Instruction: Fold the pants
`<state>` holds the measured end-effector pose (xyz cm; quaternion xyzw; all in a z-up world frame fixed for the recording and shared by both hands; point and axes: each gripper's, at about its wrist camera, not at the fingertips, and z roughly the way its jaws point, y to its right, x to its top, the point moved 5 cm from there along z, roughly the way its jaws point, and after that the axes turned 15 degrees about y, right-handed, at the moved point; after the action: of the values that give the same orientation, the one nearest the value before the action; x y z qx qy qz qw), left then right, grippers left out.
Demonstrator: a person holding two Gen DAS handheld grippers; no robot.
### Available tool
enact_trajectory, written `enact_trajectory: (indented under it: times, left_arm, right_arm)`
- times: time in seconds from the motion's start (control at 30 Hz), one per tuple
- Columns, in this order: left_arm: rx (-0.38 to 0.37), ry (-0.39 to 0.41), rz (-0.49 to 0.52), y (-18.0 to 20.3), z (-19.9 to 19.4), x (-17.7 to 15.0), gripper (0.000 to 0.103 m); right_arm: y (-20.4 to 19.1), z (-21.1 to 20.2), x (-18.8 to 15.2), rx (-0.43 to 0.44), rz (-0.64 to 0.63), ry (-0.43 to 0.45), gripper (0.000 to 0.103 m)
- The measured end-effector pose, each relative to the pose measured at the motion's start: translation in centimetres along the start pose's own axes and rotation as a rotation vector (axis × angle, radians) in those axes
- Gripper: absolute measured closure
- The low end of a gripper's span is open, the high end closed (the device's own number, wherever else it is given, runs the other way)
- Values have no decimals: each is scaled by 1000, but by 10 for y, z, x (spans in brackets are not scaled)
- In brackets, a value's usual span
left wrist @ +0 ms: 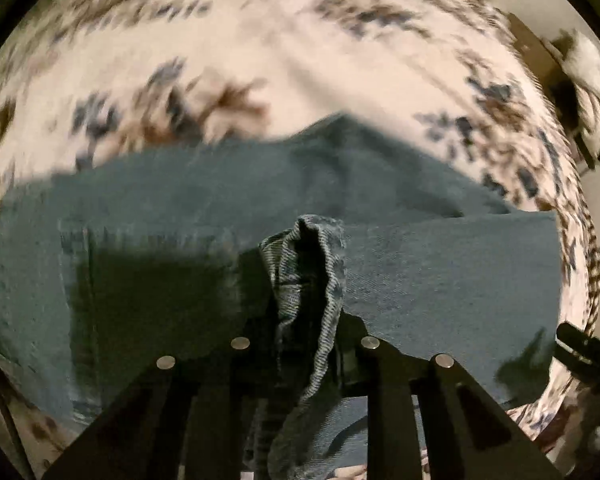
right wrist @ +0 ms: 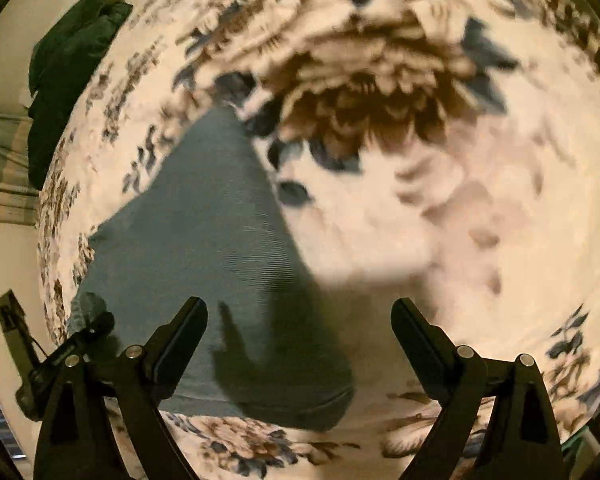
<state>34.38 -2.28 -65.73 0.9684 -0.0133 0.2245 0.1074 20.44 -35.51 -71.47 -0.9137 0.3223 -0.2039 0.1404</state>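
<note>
The left claw (left wrist: 306, 344) is pinching a bunched ridge of the blue jeans (left wrist: 440, 280), its fingers closed tight on the denim. The right claw (right wrist: 300, 320) is hovering wide open and gripping nothing, above a leg end of the jeans lying flat. The jeans are sprawling across the floral bedspread (right wrist: 440, 220). Folding seems only partly underway: one layer is lying over another, with further folds probably remaining.
</note>
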Motion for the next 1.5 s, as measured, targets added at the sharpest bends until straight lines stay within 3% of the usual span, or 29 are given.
enact_trajectory:
  times: [0.07, 0.17, 0.37, 0.43, 0.5, 0.63, 0.67, 0.7, 0.73, 0.8, 1.0, 1.07, 1.13, 1.17, 1.23, 1.27, 1.33, 1.47, 1.5]
  left_arm:
    - [-13, -8, -13, -4, 4, -1, 85]
    - [-53, -3, -62, -6, 2, 8, 86]
    - [-102, 103, -37, 2, -15, 41, 86]
    - [-103, 58, -57, -2, 3, 42, 84]
    - [-94, 14, -74, -13, 14, 34, 75]
    - [-113, 12, -166, -32, -5, 26, 69]
    - [-109, 32, -201, -39, -18, 24, 64]
    - [-110, 53, -229, -45, -29, 22, 44]
    - [-113, 81, -268, -55, -42, 18, 17]
    - [-107, 153, -401, -88, -71, 4, 3]
    - [73, 293, -886, -209, -108, -66, 3]
    - [86, 310, -1038, -240, -97, -85, 4]
    - [58, 318, -1108, -257, -81, -90, 6]
    - [46, 321, -1122, -261, -75, -89, 8]
    - [39, 346, -1139, -272, -65, -81, 35]
    - [53, 360, -1128, -276, -65, -77, 42]
    - [69, 387, -1091, -276, -69, -70, 65]
    - [79, 430, -998, -263, -80, -64, 65]
    - [63, 403, -1029, -267, -70, -69, 51]
  right_arm:
    - [2, 15, -13, 13, 7, -87, 9]
    - [13, 26, -29, -86, -87, -158, 10]
    - [14, 25, -25, -58, -97, -168, 10]
    - [9, 27, -23, -70, -127, -177, 10]
    - [2, 29, -21, -80, -150, -181, 10]
    - [-14, 16, -11, -98, -164, -139, 10]
    - [-23, 10, -6, -108, -183, -106, 10]
    - [-30, 5, -4, -110, -194, -88, 10]
    - [-39, 1, -3, -104, -205, -71, 10]
    - [-64, -5, -5, -69, -223, -55, 10]
    - [-142, 18, -33, 16, -329, -101, 10]
    - [-161, 31, -45, 35, -344, -130, 10]
    - [-173, 45, -55, 44, -349, -158, 10]
    - [-178, 53, -58, 46, -350, -174, 10]
    - [-184, 70, -65, 40, -348, -191, 10]
    - [-187, 74, -69, 35, -353, -194, 10]
    - [-190, 80, -72, 16, -368, -189, 9]
    - [-195, 85, -74, 9, -395, -185, 9]
    - [-196, 86, -75, 6, -400, -187, 9]
